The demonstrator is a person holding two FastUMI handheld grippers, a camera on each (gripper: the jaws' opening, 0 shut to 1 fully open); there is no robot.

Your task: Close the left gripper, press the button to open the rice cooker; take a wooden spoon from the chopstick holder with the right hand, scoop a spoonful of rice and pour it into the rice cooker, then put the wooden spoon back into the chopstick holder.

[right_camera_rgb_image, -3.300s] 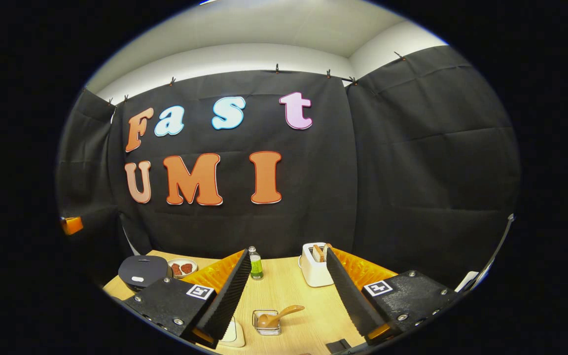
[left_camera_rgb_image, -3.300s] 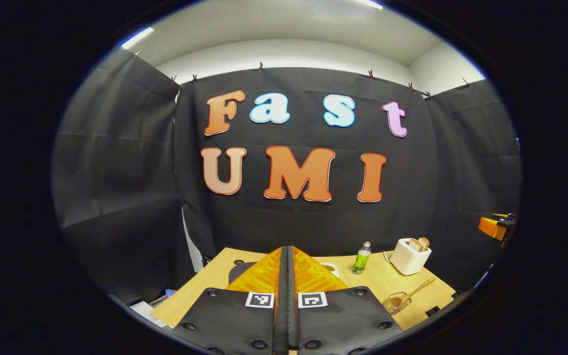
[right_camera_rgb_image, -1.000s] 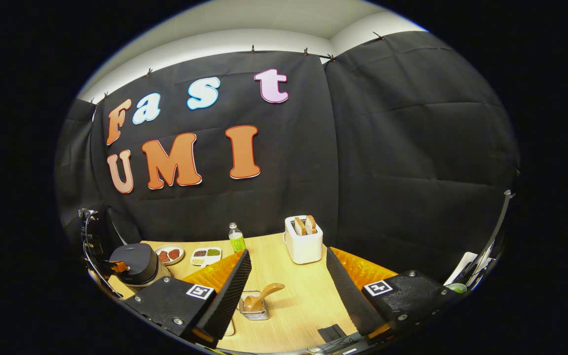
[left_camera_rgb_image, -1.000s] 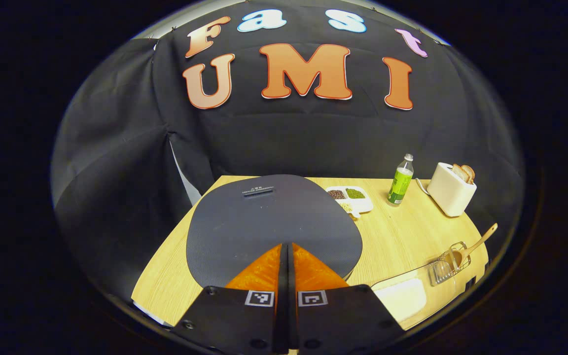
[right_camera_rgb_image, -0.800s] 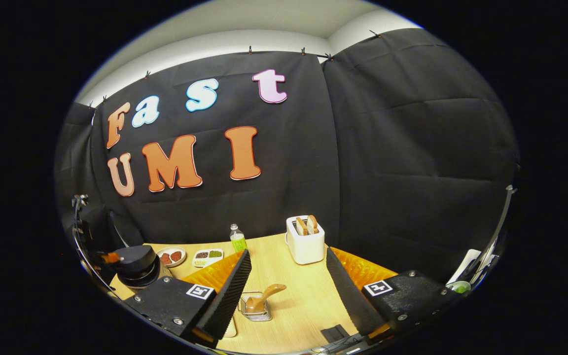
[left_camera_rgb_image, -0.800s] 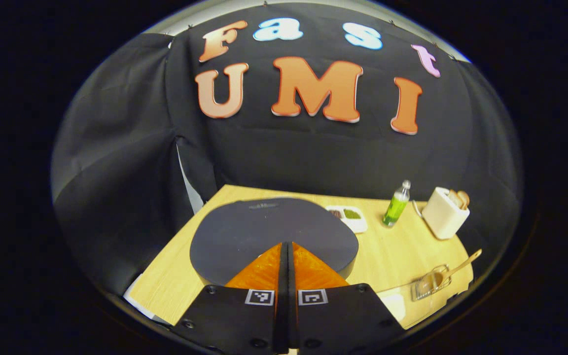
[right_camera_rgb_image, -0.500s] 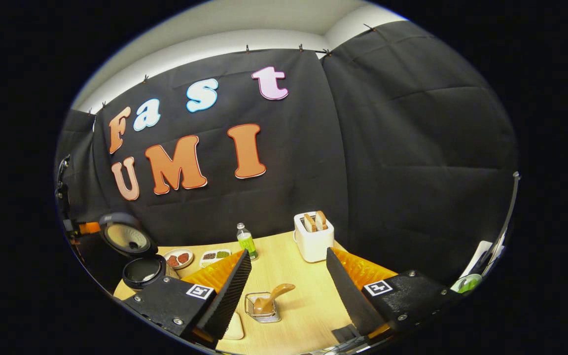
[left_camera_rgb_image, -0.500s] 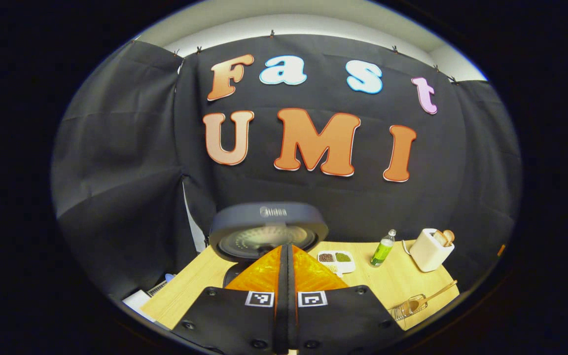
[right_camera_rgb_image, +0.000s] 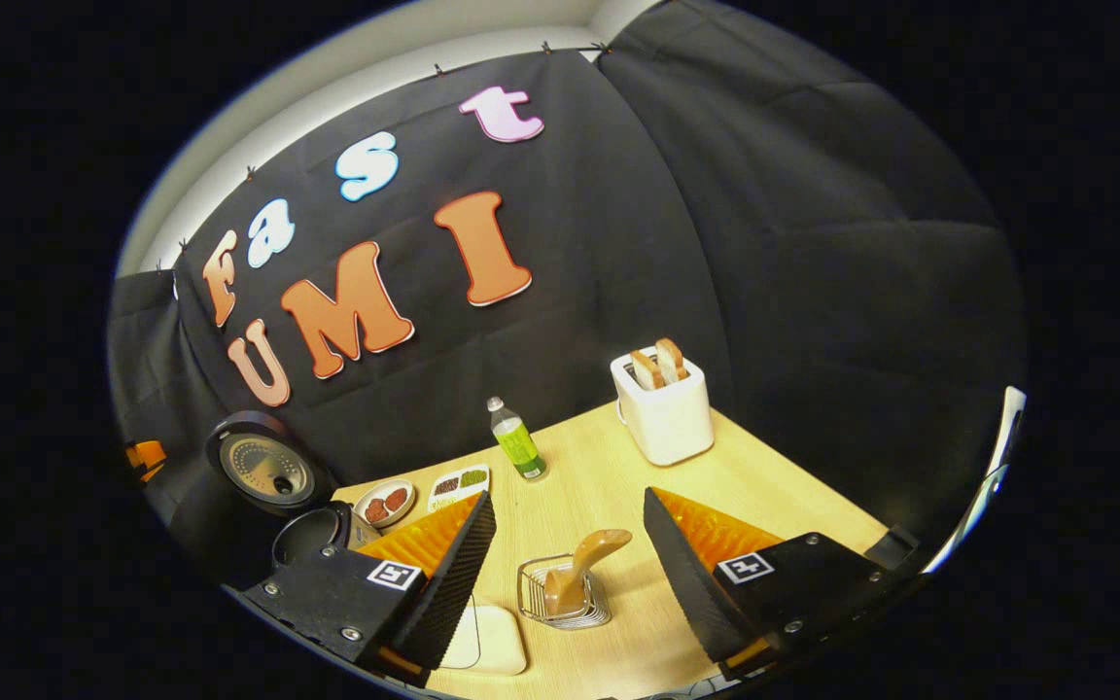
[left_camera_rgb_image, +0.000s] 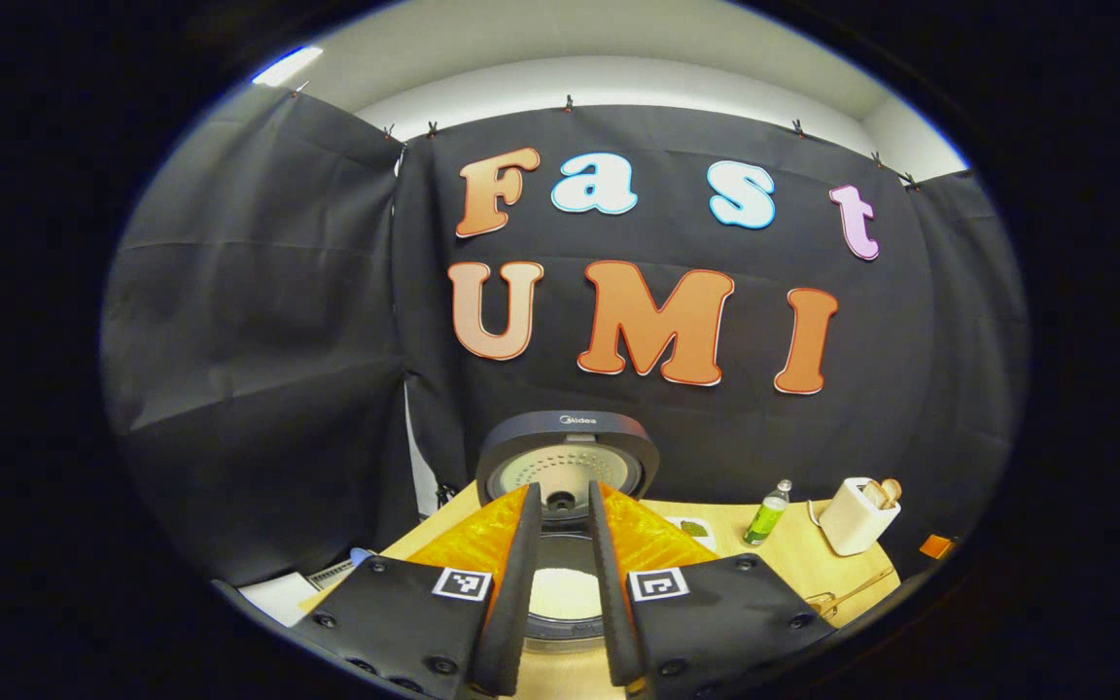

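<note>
The rice cooker (left_camera_rgb_image: 568,472) sits on the desk (right_camera_rgb_image: 618,467) with its lid up. The left claw (left_camera_rgb_image: 561,583) is a little bit open and holds nothing. The right claw (right_camera_rgb_image: 565,564) is wide open above the wooden spoon (right_camera_rgb_image: 584,569) in the chopstick holder (right_camera_rgb_image: 565,605). It should go down slowly and pinch the spoon's handle in the middle.

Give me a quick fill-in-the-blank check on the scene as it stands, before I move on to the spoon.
1. The dark round rice cooker's lid stands ____.
2. The wooden spoon rests in the wire chopstick holder, in front of the right gripper, whose fingers are ____.
3. The white toaster holds ____ slices of bread.
4. The left gripper holds ____.

Missing words: open; open; two; nothing
</note>
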